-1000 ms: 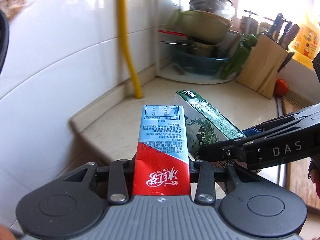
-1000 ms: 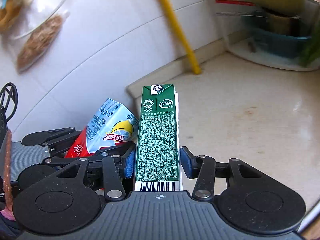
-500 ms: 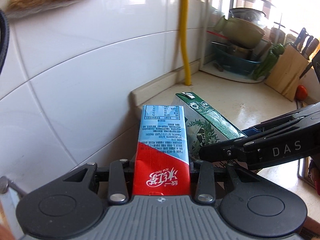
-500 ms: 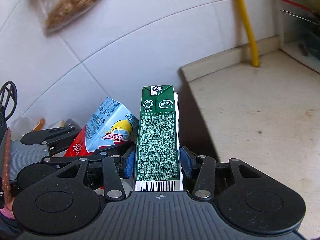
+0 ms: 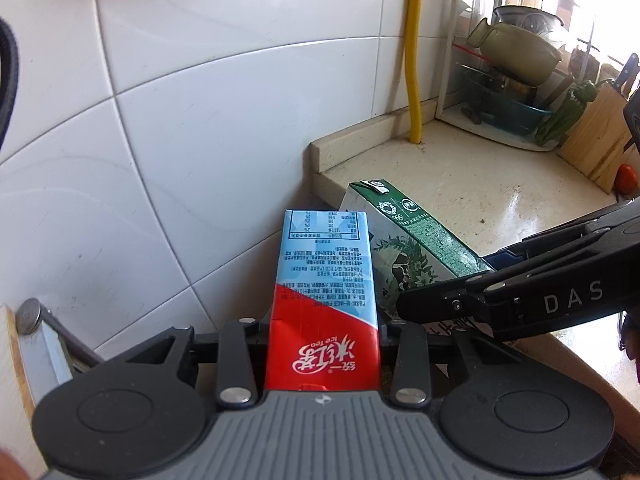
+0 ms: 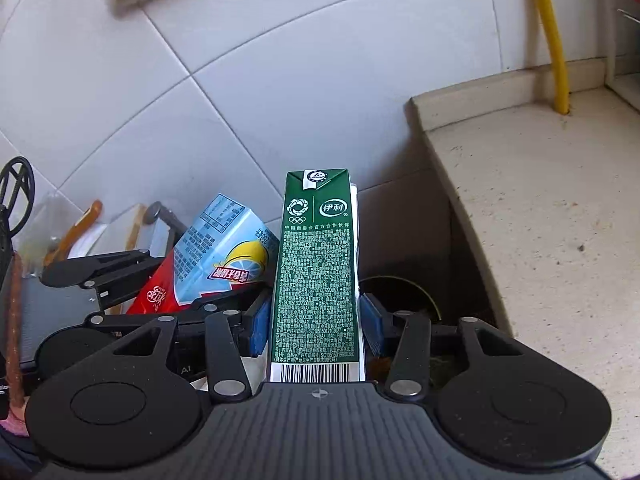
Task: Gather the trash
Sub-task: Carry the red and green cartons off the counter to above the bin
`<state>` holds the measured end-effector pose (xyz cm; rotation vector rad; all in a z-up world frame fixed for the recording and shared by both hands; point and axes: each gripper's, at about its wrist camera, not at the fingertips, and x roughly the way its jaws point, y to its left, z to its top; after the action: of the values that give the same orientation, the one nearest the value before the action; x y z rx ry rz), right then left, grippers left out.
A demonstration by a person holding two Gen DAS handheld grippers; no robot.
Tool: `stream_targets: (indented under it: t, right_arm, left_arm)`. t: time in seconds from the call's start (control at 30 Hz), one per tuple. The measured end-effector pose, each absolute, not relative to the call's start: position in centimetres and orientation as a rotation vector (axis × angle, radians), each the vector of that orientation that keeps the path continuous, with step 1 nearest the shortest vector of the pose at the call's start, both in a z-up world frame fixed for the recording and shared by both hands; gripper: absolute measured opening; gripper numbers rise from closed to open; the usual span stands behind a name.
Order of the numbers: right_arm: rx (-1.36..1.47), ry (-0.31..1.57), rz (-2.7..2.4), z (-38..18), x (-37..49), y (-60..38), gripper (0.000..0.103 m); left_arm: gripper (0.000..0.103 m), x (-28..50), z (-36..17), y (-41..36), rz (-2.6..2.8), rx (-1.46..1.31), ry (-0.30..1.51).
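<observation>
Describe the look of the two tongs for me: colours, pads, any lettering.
Both tongs, left and right, are matte black linkages with silver rivets, round pivot discs and a ribbed grey base. The right carries blue pads and white "DAS" lettering on its side.

Left: our tea carton (image 5: 324, 304), beside the wall (image 5: 180, 140).
Right: our milk carton (image 6: 316, 280), near the counter (image 6: 560, 208) edge.
Far right: pipe (image 5: 414, 60), dish rack (image 5: 508, 80).

Both tools share one build. The left gripper (image 5: 322, 332) has a ribbed grey housing, two round black discs, black linkage arms and silver screw heads. The right gripper (image 6: 316, 318) matches it, with blue ribbed pads (image 6: 370, 320) on its fingers. White letters "DAS" mark its black side.
</observation>
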<state>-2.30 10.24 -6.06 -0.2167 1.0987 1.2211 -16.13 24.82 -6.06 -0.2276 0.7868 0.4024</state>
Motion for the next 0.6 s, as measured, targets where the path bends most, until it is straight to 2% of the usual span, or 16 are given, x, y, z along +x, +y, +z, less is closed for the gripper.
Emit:
stream_targets:
  t: [0.6]
  right_arm:
    - [-0.233, 1.131, 1.248, -6.8, -3.6, 10.5, 0.054]
  left_arm:
    - [0.036, -17.8, -7.0, 25.1, 0.419, -0.262, 0.816]
